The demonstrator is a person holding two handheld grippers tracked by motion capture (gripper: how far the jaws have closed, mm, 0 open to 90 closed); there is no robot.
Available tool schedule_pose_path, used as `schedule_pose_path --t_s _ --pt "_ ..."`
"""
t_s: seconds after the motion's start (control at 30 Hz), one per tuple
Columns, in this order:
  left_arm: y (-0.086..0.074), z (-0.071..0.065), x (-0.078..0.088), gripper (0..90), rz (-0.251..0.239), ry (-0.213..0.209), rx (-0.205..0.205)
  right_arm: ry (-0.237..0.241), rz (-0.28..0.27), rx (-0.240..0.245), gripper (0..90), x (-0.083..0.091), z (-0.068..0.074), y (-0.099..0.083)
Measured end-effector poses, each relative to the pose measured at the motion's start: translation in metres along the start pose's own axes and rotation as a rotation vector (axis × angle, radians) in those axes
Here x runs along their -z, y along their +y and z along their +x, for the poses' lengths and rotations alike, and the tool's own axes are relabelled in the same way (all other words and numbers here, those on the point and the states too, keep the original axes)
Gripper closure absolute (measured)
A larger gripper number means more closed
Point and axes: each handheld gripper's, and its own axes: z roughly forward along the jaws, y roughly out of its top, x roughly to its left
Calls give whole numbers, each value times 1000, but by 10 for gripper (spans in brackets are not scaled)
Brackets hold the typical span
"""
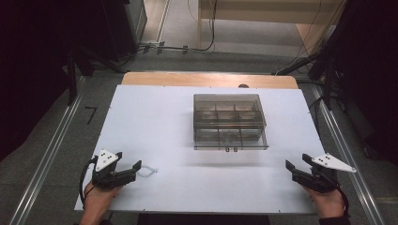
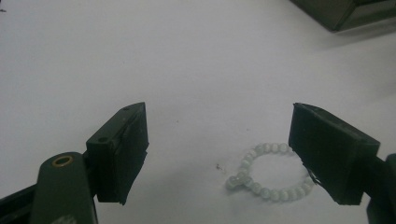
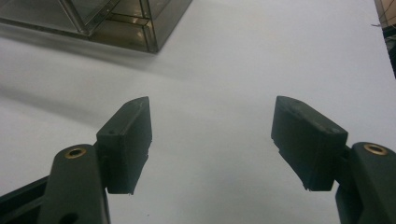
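A small bracelet of pale round beads (image 1: 146,172) lies on the white table near its front left. In the left gripper view the bracelet (image 2: 268,171) rests just ahead of the jaws, close to the right jaw. My left gripper (image 1: 127,165) is open, right beside the bracelet and apart from it. A clear smoky plastic box with several compartments (image 1: 229,121) stands closed at the table's middle. My right gripper (image 1: 296,162) is open at the front right with nothing between its jaws; the box corner (image 3: 140,28) lies ahead of it.
The white table top (image 1: 155,122) has a wooden strip (image 1: 206,79) along its far edge. Metal rails (image 1: 47,154) run along both sides on the floor. Dark stands and cables (image 1: 300,61) sit beyond the table.
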Motion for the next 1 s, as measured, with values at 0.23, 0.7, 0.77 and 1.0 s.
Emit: schedule_pose_path --t_s 0.23,0.7,0.77,1.0 --pt "0 -1 0 203 -3 -1 3 3 8 4 271 -1 0 0" --pt "1 -6 -2 204 6 -26 -22 5 12 9 267 -2 1 0" --pt "2 -7 -3 204 5 -29 -22 5 15 8 266 -2 1 0" --pt "2 -9 -4 205 12 -37 -28 4 16 7 265 -3 1 0"
